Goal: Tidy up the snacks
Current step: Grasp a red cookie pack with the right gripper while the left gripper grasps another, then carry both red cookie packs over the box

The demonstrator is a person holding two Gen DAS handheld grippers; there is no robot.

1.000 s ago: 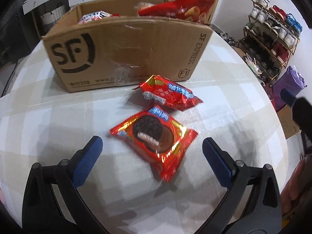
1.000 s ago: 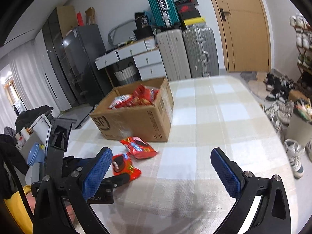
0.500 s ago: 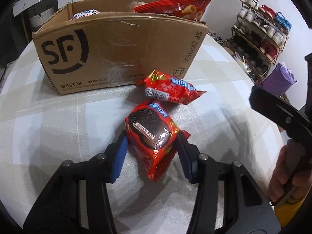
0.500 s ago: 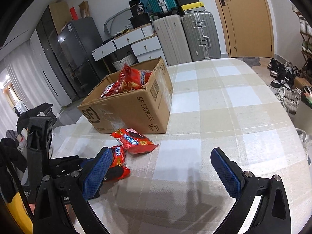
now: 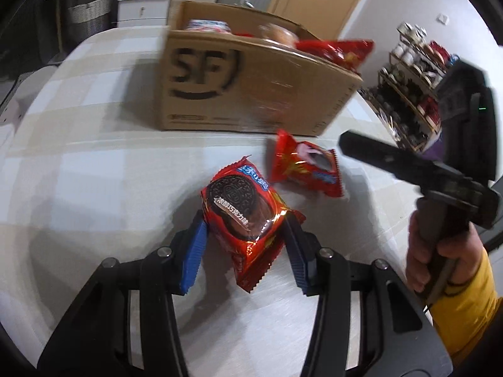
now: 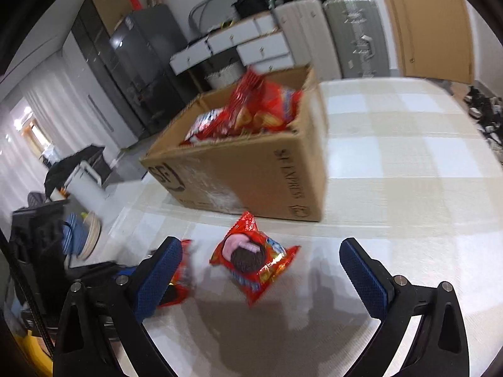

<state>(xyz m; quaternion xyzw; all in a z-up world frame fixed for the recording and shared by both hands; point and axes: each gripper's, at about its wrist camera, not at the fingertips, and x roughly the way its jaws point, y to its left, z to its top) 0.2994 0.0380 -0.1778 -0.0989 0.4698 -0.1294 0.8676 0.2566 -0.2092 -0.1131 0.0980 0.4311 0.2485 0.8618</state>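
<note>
Counter (image 6: 408, 144) first: broad, pale, checked, carrying everything. Next in size, cardboard box (image 5: 251, 94), open-topped, standing toward the far side, already stuffed with red snack bags (image 6: 267, 106) poking above the rim; rigid enough to take drops from above, likely light enough to slide if bumped.

Then two small red foil packets lying in front of the box. Cookie packet (image 5: 242, 216), showing a dark sandwich biscuit, pinched between the blue pads of left claw (image 5: 245, 251), jaws having just been closing and now pressing on its sides. Crinkly, slick wrapper, soft air-filled pillow, brittle biscuits inside: probably very light, best squeezed gently across the middle rather than by the crimped end seals, which could slip out.

Second packet (image 6: 254, 264), just beside the first, nearer the box, resting flat on the counter. Right claw (image 6: 261, 270) hovering over it, jaws spread wide, nothing gripped. Same handling judged sensible: straddle the puffed body, close softly, avoid crushing.
</note>
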